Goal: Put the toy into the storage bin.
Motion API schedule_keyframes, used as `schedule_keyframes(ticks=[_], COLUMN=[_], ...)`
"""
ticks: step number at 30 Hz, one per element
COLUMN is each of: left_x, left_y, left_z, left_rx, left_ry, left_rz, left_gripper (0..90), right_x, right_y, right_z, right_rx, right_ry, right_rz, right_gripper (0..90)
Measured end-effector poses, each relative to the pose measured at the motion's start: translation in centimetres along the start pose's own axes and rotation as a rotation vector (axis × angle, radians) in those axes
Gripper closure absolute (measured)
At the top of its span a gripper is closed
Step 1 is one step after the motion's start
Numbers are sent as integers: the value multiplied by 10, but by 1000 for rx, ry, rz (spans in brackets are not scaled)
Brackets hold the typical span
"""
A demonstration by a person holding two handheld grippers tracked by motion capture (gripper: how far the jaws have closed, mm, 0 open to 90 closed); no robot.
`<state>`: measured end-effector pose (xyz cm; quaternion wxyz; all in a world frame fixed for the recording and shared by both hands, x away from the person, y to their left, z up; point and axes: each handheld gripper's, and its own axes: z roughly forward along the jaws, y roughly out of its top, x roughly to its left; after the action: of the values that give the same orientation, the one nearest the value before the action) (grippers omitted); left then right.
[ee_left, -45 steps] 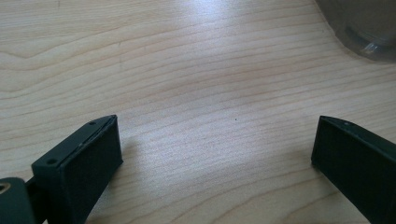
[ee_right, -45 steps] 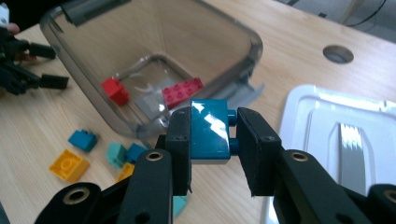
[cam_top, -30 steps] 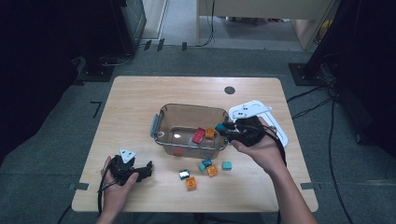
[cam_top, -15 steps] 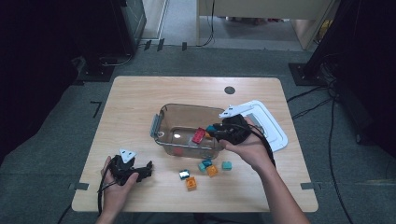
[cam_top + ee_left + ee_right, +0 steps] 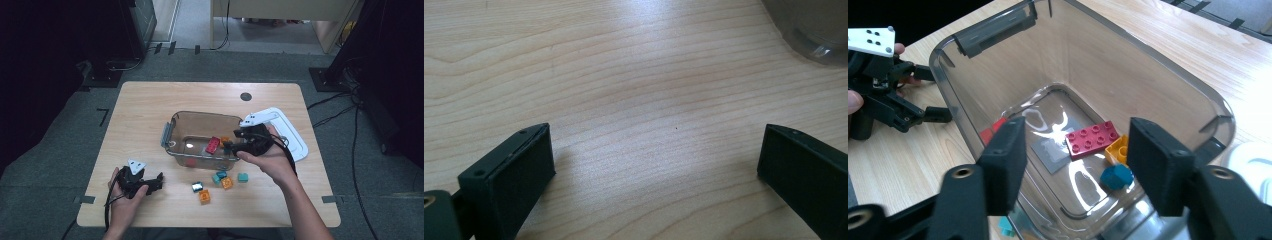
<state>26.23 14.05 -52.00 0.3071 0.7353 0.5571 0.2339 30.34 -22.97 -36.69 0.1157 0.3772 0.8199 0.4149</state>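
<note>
Setting: pale wooden table [image 5: 150, 110] on grey carpet, dark equipment and cables around it.
Container: clear plastic bin [image 5: 172, 131] at mid-table, its white lid [image 5: 292, 135] lying just beside it on the right.
Inside bin: a dark red studded brick [image 5: 1092, 139], a yellow brick [image 5: 1118, 149], a teal block [image 5: 1116, 176] lying free on the floor at the near wall, a small red piece [image 5: 990, 131] at the far side.
Right hand-held gripper [image 5: 1075, 155]: hangs over the bin's near rim, jaws have just been opening, nothing between them; the teal block sits below, released.
Left hand-held gripper [image 5: 654, 150]: resting on bare table, jaws spread wide, empty.
Still outside: orange blocks [image 5: 205, 196], teal blocks [image 5: 243, 177] and a silver-topped block [image 5: 197, 186] on the table in front of the bin.
Risk: in my judgement, withdrawing low could catch a jaw on the rim and drag or tip the light bin; reaching next for the tightly grouped blocks could knock neighbours away.
</note>
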Motion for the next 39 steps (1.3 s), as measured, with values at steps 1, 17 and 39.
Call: schedule_keyframes(ticks=[1, 17, 39], left_x=[0, 0, 0], left_y=[0, 0, 0], left_z=[0, 0, 0], left_rx=[0, 0, 2], left_ry=[0, -1, -1], left_rz=[0, -1, 1], left_gripper=[13, 13, 13], right_x=[-1, -12, -24], right_y=[-1, -29, -99], right_z=[-2, -29, -19], right_rx=[-1, -11, 11], right_ry=[-3, -71, -80], right_rz=[-1, 33, 105], right_gripper=[356, 143, 235])
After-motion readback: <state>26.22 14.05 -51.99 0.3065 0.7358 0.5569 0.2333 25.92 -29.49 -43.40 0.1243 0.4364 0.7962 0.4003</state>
